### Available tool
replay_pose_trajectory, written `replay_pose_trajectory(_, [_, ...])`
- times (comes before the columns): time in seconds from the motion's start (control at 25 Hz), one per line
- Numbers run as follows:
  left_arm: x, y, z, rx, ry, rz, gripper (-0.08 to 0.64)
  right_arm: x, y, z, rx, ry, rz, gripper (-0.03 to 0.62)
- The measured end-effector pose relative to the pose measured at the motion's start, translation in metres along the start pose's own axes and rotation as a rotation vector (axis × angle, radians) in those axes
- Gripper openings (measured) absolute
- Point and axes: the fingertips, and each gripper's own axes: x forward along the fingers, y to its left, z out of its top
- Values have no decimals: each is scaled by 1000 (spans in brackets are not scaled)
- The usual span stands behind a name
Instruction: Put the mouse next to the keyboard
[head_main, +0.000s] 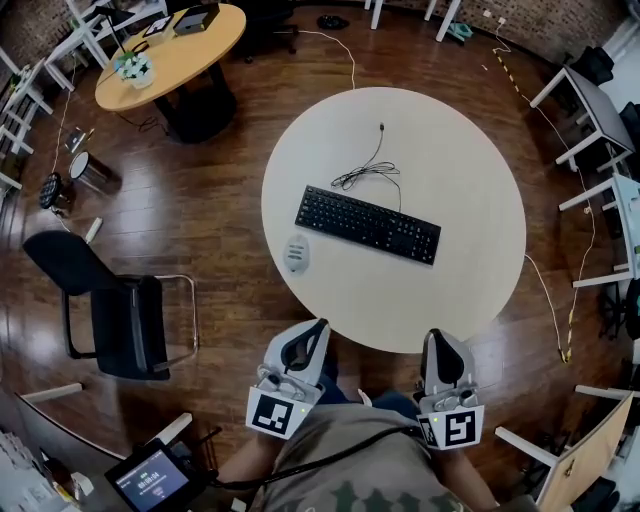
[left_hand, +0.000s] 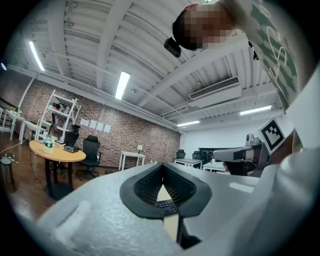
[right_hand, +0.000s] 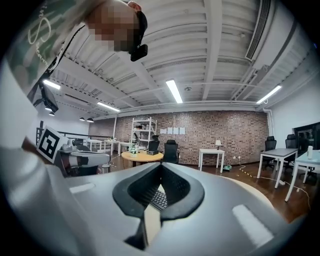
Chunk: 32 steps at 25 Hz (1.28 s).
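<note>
On the round table over wood floor, the mouse was seen just beside the keyboard's left end, while ceiling lamps were shown only in the gripper views, where the left gripper and right gripper were pressed closed, empty.

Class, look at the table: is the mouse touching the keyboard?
Apart. The head view shows bare table between the mouse and the keyboard.

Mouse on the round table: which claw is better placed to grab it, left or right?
Left, probably. The mouse lies left of the keyboard, just ahead of the left claw; the right claw is farther off, past its other end.
</note>
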Motion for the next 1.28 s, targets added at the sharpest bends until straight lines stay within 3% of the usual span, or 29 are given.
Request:
replay_pose_trajectory(0.24, [2, 46, 6, -9, -11, 25, 2, 25, 28, 10, -49, 6, 59, 5])
replay_pose_trajectory(0.52, [2, 59, 2, -35, 3, 65, 2, 44, 25, 3, 2, -4, 110, 5])
replay_pose_trajectory(0.72, [11, 41, 1, -10, 19, 108, 2, 43, 3, -2, 35, -16, 147, 5])
replay_pose_trajectory(0.96, [32, 55, 11, 7, 29, 177, 2, 76, -9, 6, 37, -31, 212, 5])
replay_pose_trajectory(1.28, [81, 34, 10, 68, 28, 268, 2, 93, -72, -23, 77, -15, 275, 5])
